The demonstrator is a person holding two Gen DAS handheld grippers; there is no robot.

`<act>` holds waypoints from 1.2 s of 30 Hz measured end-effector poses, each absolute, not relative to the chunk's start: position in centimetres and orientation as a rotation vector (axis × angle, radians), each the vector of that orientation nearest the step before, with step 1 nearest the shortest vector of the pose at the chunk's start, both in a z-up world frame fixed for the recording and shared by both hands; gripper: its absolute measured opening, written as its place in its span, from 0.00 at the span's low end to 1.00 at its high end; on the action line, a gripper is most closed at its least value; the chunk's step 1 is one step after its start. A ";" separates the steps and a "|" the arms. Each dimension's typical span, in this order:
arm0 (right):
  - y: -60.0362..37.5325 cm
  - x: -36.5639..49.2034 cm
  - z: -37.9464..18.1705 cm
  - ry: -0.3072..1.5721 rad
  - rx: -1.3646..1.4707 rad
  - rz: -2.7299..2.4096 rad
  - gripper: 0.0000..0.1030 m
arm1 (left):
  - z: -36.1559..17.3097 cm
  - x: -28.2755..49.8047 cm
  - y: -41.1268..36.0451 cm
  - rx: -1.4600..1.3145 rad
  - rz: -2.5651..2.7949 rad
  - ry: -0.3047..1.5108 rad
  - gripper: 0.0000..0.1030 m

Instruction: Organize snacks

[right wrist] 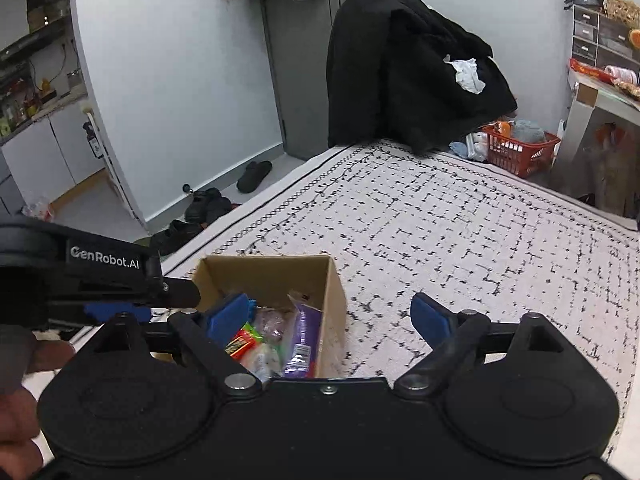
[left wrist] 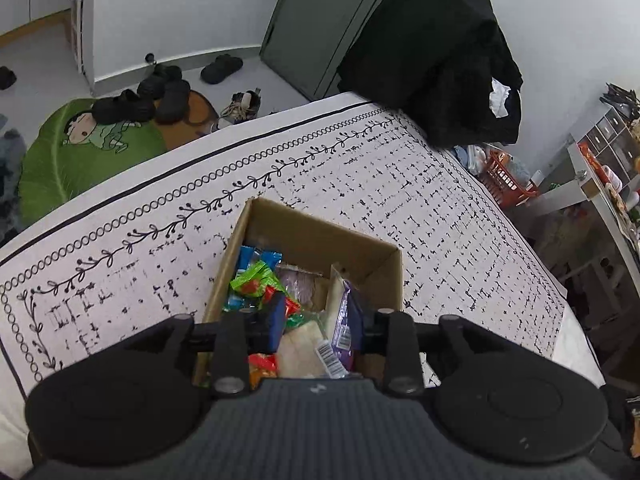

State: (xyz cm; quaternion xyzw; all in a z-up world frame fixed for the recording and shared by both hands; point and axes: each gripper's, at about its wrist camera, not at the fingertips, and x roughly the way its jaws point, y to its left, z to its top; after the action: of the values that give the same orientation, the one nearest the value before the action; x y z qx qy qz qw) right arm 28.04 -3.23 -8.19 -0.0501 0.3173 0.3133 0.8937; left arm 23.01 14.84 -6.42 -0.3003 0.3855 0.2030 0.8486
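A brown cardboard box (left wrist: pixel 320 240) sits on the worktop (left wrist: pixel 400 184), which has a white cloth with small black marks and a leafy black border. The box is open at the top and holds a heap of snacks in bright wrappers. One green packet (left wrist: pixel 256 280) lies near the left wall of the box, with a blue packet (left wrist: pixel 248 260) behind it. A purple packet (left wrist: pixel 346 320) stands on its edge by the right wall, and a barcode shows on the pale packet next to it. A red and orange packet (left wrist: pixel 262 362) peeks out at the near end. The snacks overlap, so I cannot count them all. The left gripper (left wrist: pixel 316 320) hangs right over the box, pointing down into it. Its jaws are a little apart, and I cannot tell if they press on a snack. The right gripper (right wrist: pixel 330 318) is just beside the box, with its jaws wide open and nothing held; one blue finger (right wrist: pixel 228 318) is over the snacks and the other is over the cloth. A big black coat (right wrist: pixel 408 72) hangs at the far end of the worktop. One red basket (right wrist: pixel 520 152) stands near it.
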 end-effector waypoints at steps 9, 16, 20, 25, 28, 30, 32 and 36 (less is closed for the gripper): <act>-4.5 25.8 -6.9 0.693 -0.051 0.654 0.89 | -4.0 21.1 14.2 -0.553 0.466 0.835 0.62; -5.8 24.2 -5.1 0.670 -0.040 0.642 0.93 | -2.5 18.3 13.2 -0.525 0.464 0.817 0.77; -6.4 23.2 -4.1 0.654 -0.044 0.650 0.95 | -1.5 17.2 12.7 -0.519 0.456 0.794 0.86; -7.4 22.4 -3.1 0.650 -0.025 0.650 0.98 | -0.4 15.7 12.0 -0.509 0.455 0.769 0.95; -8.0 21.9 -2.7 0.648 -0.025 0.656 1.00 | 0.0 14.9 11.7 -0.506 0.473 0.765 1.00; -8.6 21.5 -2.7 0.648 -0.022 0.652 1.00 | 0.2 14.3 11.5 -0.504 0.488 0.756 1.00; -9.3 21.4 -2.7 0.654 -0.018 0.651 1.00 | 0.3 13.7 11.2 -0.503 0.505 0.754 1.00; -10.8 20.9 -2.5 0.653 -0.009 0.650 1.00 | 0.6 12.4 10.8 -0.502 0.524 0.736 1.00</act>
State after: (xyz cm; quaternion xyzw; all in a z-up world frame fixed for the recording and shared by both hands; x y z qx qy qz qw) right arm 20.92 -10.81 -2.52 -0.0044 0.3150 0.3136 0.8958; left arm 12.37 10.78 0.62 -0.2401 0.3517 0.2505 0.8694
